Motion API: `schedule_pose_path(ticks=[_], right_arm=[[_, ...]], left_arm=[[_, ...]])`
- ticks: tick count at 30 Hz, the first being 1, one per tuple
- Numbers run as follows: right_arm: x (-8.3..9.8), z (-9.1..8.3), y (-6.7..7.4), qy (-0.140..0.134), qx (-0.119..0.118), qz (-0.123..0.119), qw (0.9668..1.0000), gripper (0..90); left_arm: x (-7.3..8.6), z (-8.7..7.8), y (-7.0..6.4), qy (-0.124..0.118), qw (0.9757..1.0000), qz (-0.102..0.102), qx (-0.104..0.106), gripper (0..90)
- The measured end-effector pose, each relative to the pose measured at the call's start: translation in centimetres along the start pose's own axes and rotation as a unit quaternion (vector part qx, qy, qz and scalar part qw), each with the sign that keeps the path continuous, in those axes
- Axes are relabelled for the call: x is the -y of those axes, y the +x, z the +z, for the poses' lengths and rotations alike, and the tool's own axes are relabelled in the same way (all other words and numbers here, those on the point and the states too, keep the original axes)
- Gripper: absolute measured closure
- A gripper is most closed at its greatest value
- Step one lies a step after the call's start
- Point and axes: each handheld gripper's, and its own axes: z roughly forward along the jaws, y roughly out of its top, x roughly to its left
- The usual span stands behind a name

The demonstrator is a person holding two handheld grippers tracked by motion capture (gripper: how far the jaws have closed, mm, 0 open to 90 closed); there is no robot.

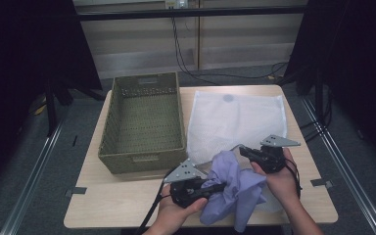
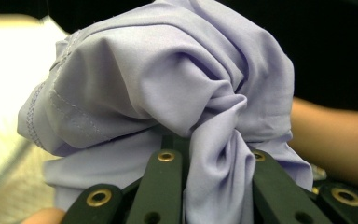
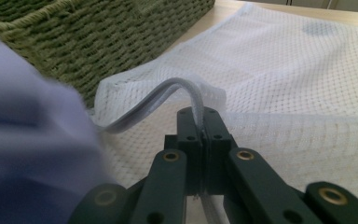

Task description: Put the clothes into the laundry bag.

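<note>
Toward the lower middle of the high view, the left gripper (image 1: 214, 187) is clenched on a bunched lilac garment (image 1: 235, 188), while the right gripper (image 1: 247, 152), just above and right of it, pinches the near edge of the white mesh laundry bag (image 1: 237, 120). That hold looks meant to keep the bag's mouth lifted so the cloth can go in. Both forearms rise from the bottom edge, hands angled inward toward each other. A green woven basket (image 1: 144, 122) sits at centre left on the wooden table (image 1: 112, 200).

Across the left gripper view, the garment (image 2: 168, 88) balloons above the jaws, a fold trapped between them.

Low centre in the right gripper view, shut jaws grip the bag's corded rim (image 3: 193, 95), which arches leftward; the bag (image 3: 298, 79) spreads to the upper right.
</note>
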Motion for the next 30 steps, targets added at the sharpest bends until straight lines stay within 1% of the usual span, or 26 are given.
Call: schedule_pose_path(ticks=[3,4,5,7,9,10,11,12,13,14,15,16,17,18,19,20,21,22,23,24,26,27,28,29,30], right_arm=[[-0.4,-0.1,0.4,-0.005,-0.005,-0.004,1.0000,88.8],[-0.5,-0.1,0.6,-0.006,-0.008,-0.005,0.9999,88.7],[-0.6,-0.1,0.7,-0.007,-0.008,-0.007,0.9999,88.8],[-0.7,-0.1,1.0,-0.009,-0.012,-0.010,0.9998,88.7],[-0.9,-0.2,1.2,-0.011,-0.013,-0.011,0.9998,88.7],[-0.9,-0.2,1.3,-0.012,-0.013,-0.013,0.9998,88.7],[-0.9,-0.2,1.3,-0.011,-0.015,-0.015,0.9997,88.7],[-0.9,-0.3,1.4,-0.011,-0.015,-0.015,0.9997,88.7],[-1.0,-0.3,1.5,-0.011,-0.016,-0.015,0.9997,88.7],[-1.0,-0.4,1.5,-0.013,-0.017,-0.018,0.9996,88.7],[-1.0,-0.4,1.5,-0.013,-0.016,-0.019,0.9996,88.7],[-1.0,-0.5,1.5,-0.013,-0.016,-0.018,0.9996,88.7],[-1.1,-0.5,1.5,-0.015,-0.016,-0.018,0.9996,88.7],[-1.1,-0.6,1.5,-0.015,-0.015,-0.017,0.9996,88.8],[-1.1,-0.7,1.5,-0.016,-0.014,-0.018,0.9996,88.7],[-1.1,-0.7,1.4,-0.017,-0.014,-0.018,0.9996,88.7],[-1.2,-0.7,1.4,-0.019,-0.013,-0.018,0.9996,88.7],[-1.2,-0.7,1.4,-0.019,-0.013,-0.019,0.9996,88.7],[-1.2,-0.7,1.4,-0.019,-0.014,-0.018,0.9996,88.7],[-1.3,-0.7,1.4,-0.019,-0.014,-0.018,0.9996,88.7],[-1.3,-0.6,1.5,-0.020,-0.013,-0.021,0.9995,88.7],[-1.3,-0.6,1.6,-0.019,-0.015,-0.021,0.9995,88.7],[-1.4,-0.7,1.7,-0.018,-0.015,-0.022,0.9995,88.7],[-1.4,-0.7,1.8,-0.019,-0.016,-0.023,0.9994,88.7],[-1.4,-0.8,1.8,-0.021,-0.017,-0.024,0.9993,88.7]], left_arm=[[0.7,1.7,0.1,0.017,0.9998,-0.005,0.008,83.4],[0.9,2.2,0.1,0.023,0.9996,-0.004,0.013,83.4],[1.0,2.6,0.1,0.035,0.9993,0.002,0.012,83.4],[1.4,3.5,0.3,0.059,0.9981,-0.005,0.013,83.2],[1.7,4.1,0.5,0.074,0.9970,-0.017,0.013,82.7],[1.9,4.3,0.7,0.078,0.9967,-0.020,0.007,82.1],[1.9,4.4,0.9,0.082,0.9965,-0.019,-0.007,81.3],[1.9,4.4,1.1,0.083,0.9960,-0.022,-0.024,79.8],[1.9,4.5,1.4,0.077,0.9955,-0.039,-0.039,77.2],[1.9,4.3,1.9,0.072,0.9949,-0.053,-0.047,72.9],[1.9,4.1,2.2,0.065,0.9944,-0.064,-0.054,66.5],[1.8,3.9,2.4,0.056,0.9945,-0.064,-0.061,59.3],[1.6,3.6,2.4,0.048,0.9946,-0.060,-0.070,50.6],[1.4,3.4,2.3,0.043,0.9940,-0.054,-0.085,38.8],[1.0,3.3,2.1,0.046,0.9923,-0.051,-0.103,22.8],[0.8,3.1,2.0,0.050,0.9922,-0.042,-0.107,12.6],[0.7,3.0,1.7,0.051,0.9928,-0.035,-0.103,8.3],[0.7,3.1,1.6,0.058,0.9927,-0.023,-0.103,6.4],[0.8,3.4,1.4,0.072,0.9919,-0.015,-0.104,5.2],[0.9,3.9,1.3,0.091,0.9909,-0.010,-0.098,3.9],[1.4,4.9,1.3,0.129,0.9868,-0.010,-0.097,3.6],[1.6,5.3,1.4,0.142,0.9849,-0.018,-0.097,8.8],[1.8,5.5,1.6,0.150,0.9843,-0.027,-0.088,22.6],[1.9,5.7,1.6,0.156,0.9837,-0.029,-0.086,32.7],[1.9,5.7,1.6,0.161,0.9822,-0.024,-0.093,44.5]])
